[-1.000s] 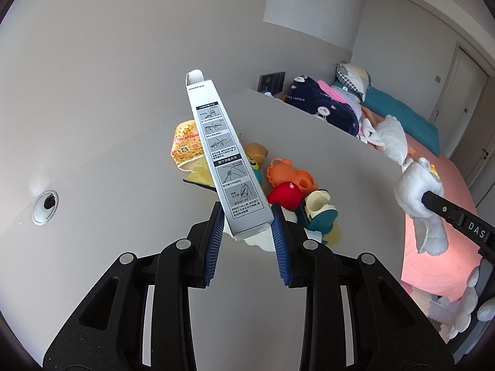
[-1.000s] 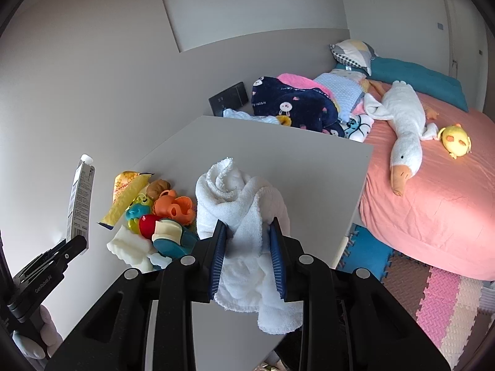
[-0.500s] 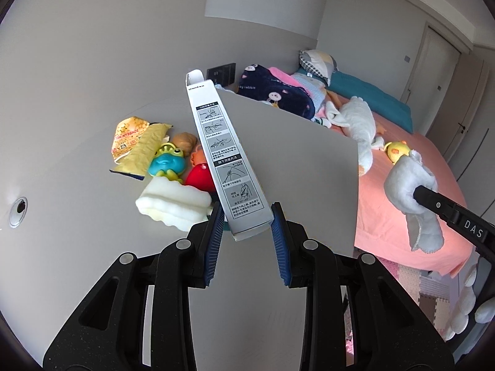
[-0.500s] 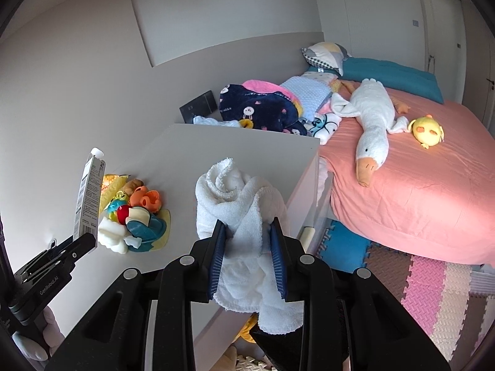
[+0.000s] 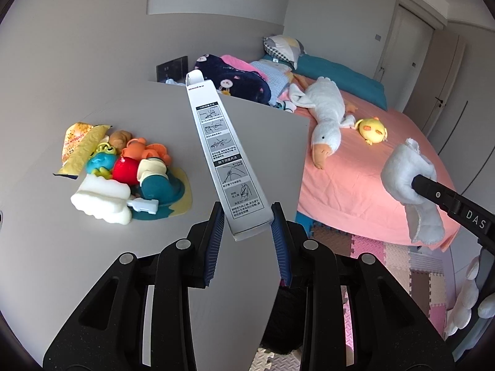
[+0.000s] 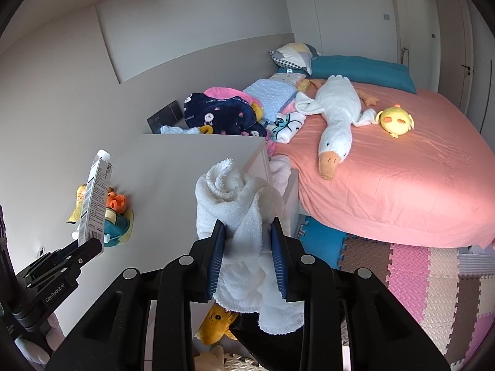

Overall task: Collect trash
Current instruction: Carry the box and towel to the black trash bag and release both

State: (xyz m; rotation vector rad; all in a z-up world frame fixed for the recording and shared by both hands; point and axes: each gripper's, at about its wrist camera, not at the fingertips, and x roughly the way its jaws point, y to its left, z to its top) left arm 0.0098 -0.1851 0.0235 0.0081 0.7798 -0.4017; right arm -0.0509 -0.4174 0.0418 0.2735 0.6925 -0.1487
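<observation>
L gripper [image 5: 247, 225], lower centre of the left wrist view, is clamped on the bottom end of a long white cardboard box w/ black printed instruction diagrams [image 5: 224, 160]; box slants up toward upper centre, top flap open. Same box shows at mid left of the right wrist view [image 6: 94, 204], standing nearly upright from the black jaws.

R gripper [image 6: 247, 238], lower centre of its own view, is closed on a crumpled white terry cloth [image 6: 238, 204]; cloth bunches above the blue pads [image 6: 216, 247] and hangs below them. In the left wrist view the cloth sits at mid right [image 5: 408, 176].

Grey tabletop [image 5: 92, 262] fills the left half of the left wrist view. On it, mid left: a pile of bright plastic toys [image 5: 136, 167], a yellow snack packet [image 5: 80, 145] touching them, and a white foam piece [image 5: 99, 201] in front.

Right side, both views: bed w/ salmon-pink sheet [image 6: 402, 179], white plush goose [image 6: 337, 117] lying on it, small yellow plush chick [image 6: 396, 120] just beside.
</observation>
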